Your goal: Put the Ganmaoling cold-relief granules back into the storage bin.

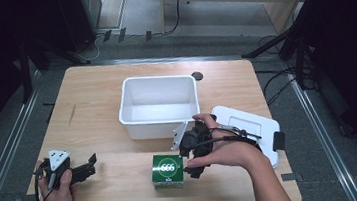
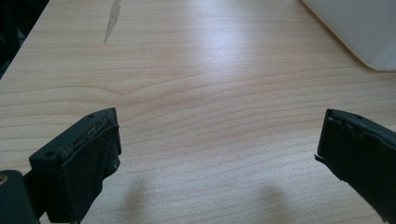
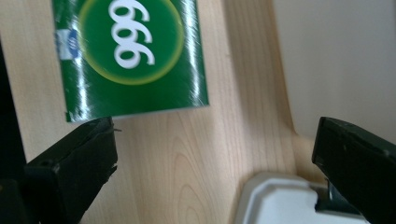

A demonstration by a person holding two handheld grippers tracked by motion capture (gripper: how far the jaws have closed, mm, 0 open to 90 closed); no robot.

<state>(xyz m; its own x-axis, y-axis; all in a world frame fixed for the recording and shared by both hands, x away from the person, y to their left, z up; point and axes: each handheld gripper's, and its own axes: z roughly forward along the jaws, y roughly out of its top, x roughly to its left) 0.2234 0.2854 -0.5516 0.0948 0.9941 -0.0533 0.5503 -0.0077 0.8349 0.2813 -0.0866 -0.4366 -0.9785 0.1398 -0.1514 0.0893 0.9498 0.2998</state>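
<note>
A green box [image 1: 168, 171] printed with 999 lies on the wooden table [image 1: 92, 109] near its front edge, in front of a white open bin [image 1: 159, 102]. My right gripper [image 1: 187, 158] hovers just right of the box, open, with nothing between its jaws. In the right gripper view the box [image 3: 130, 51] lies ahead and to the left of the gripper [image 3: 215, 144]. At the table's front left my left gripper [image 1: 92, 168] rests open, pointing right. In its own view the left gripper [image 2: 219, 140] has bare wood between its jaws.
A white lid [image 1: 250, 130] lies flat right of the bin, partly under the right hand; its corner [image 3: 280, 200] shows by the right jaw. The bin's wall [image 3: 336, 60] and corner [image 2: 355, 28] are close. A small dark disc [image 1: 197, 75] sits behind the bin.
</note>
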